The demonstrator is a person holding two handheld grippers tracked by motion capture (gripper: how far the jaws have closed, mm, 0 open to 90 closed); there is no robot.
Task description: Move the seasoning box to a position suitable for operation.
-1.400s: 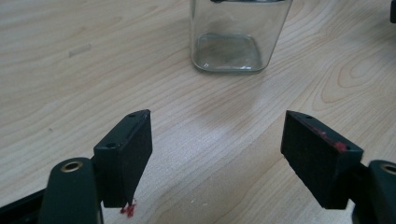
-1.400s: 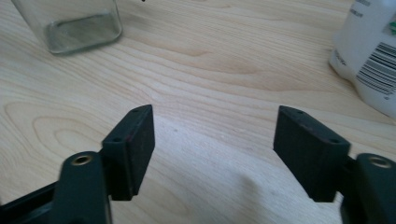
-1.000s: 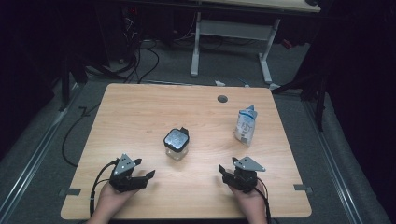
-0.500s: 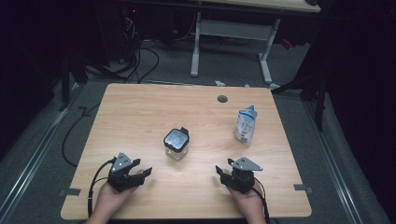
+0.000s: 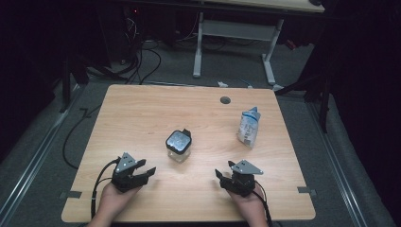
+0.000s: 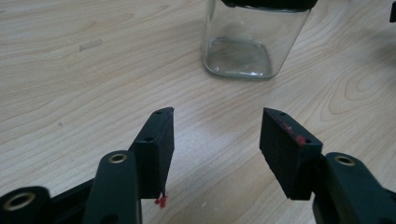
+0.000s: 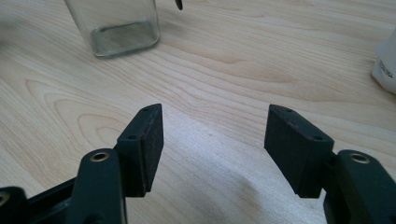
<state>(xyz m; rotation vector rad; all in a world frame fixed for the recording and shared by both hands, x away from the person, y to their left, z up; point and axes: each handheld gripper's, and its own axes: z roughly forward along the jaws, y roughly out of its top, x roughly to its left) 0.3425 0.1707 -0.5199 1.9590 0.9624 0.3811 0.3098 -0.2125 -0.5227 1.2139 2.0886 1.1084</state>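
- The left gripper has just been closing its 2 jaws, which are spread with only bare table between them.
- The square glass jar stands upright ahead of it, slightly right, apart.
- The right gripper, jaws spread and empty, sits near the jar too, about as near; the white pouch is farther off.

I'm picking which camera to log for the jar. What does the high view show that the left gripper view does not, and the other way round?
High view alone: the jar's black lid from above, the white pouch standing to the right, the right gripper, the table's edges. Left gripper view alone: the jar's bare glass bottom close up, and the left gripper, whose jaws have just been closing, with nothing between them. Both share the glass jar and the wooden tabletop.
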